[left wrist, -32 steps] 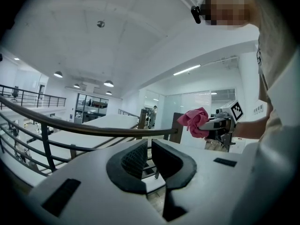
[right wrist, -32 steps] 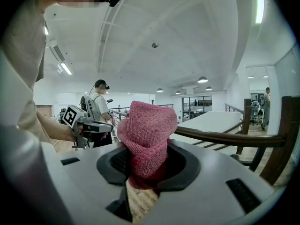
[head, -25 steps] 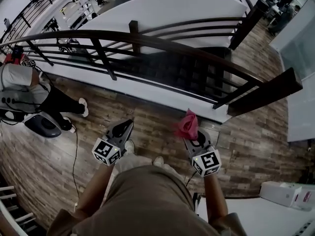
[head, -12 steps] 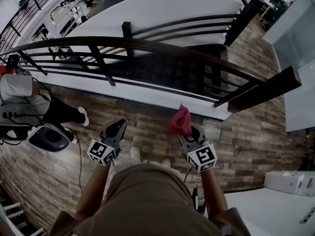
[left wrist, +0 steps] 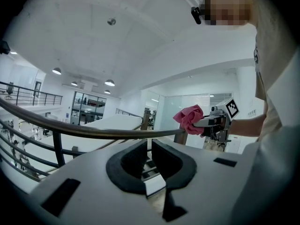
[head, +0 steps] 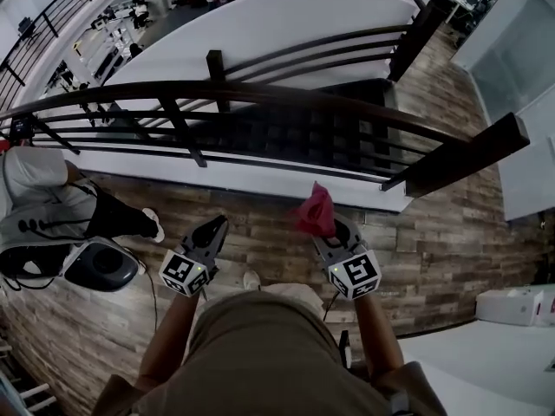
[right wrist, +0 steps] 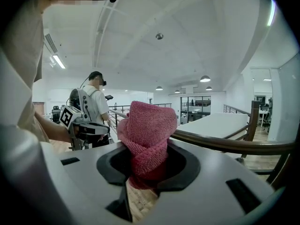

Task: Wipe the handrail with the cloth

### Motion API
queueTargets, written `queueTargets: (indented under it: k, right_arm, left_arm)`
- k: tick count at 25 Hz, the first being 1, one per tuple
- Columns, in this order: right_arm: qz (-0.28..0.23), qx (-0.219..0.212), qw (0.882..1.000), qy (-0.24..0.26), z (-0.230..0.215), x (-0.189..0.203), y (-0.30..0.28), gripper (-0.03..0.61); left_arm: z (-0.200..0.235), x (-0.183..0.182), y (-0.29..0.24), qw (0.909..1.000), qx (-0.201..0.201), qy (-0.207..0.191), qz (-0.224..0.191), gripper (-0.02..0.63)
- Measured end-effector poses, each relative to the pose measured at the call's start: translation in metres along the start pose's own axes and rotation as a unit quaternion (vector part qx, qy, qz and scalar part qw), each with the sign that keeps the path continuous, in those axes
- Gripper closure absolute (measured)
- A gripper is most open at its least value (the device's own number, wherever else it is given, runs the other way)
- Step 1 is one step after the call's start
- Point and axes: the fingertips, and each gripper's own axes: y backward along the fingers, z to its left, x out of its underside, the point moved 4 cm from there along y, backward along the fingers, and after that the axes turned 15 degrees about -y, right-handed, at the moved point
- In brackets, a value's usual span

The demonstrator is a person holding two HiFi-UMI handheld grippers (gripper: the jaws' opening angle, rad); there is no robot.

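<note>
Looks down on a long handrail [head: 260, 92] of dark brown wood, smooth and rounded, with a dull sheen along its top. Sweeps in a shallow curve from the left edge of the head view across to a thick square end post [head: 473, 156] at the right. Carries thinner dark rails and slanted balusters beneath, above a dark stairwell and a white ledge. Stands across a strip of wood-plank floor [head: 260, 232], apart from both tools. Takes in a person [head: 35, 176] in a white top at the left edge, just beside the railing.

Holds a pink-red cloth [head: 314, 211] in the right tool [head: 332, 230], short of the handrail and not touching it. Shows a coarse looped weave in the right gripper view, bunched and twisted into a lump that stands up out of the jaws. Clamps the right tool's jaws on the lower part of that bunch, pads pressed into the fabric on both sides.

Sets the left tool [head: 217, 225] at about the same height, well apart to the left, pointing toward the railing. Has that tool's jaws closed together and empty in the left gripper view. Touches neither handrail nor cloth with it.
</note>
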Motion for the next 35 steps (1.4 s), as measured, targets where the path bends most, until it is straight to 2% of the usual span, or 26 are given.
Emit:
queueTargets:
  k: [5,14,20,28,35]
  right_arm:
    - [-0.01,0.005,1.0,0.006,0.015,0.013,-0.023,0.456]
    - [0.007,-0.008,1.0,0.013,0.003,-0.021,-0.066,0.456]
    - [0.006,-0.03,0.999,0.019,-0.032,-0.034,-0.107,0.456]
    - [0.016,-0.064,0.997,0.028,-0.082,-0.079,-0.161,0.456]
    - [0.04,-0.089,0.994,0.056,-0.115,-0.105,-0.204,0.456]
  left_arm:
    - [0.021,0.023,0.012,0.9999,0.002,-0.005,-0.01,0.594]
    - [0.065,0.014,-0.017,0.9998,-0.005,0.017,-0.001,0.594]
    - [0.089,0.011,-0.046,0.9995,-0.029,0.013,0.003,0.594]
    - [0.134,-0.012,-0.091,0.9972,-0.072,0.015,0.013,0.592]
    - [0.172,-0.024,-0.125,0.993,-0.114,0.026,0.016,0.592]
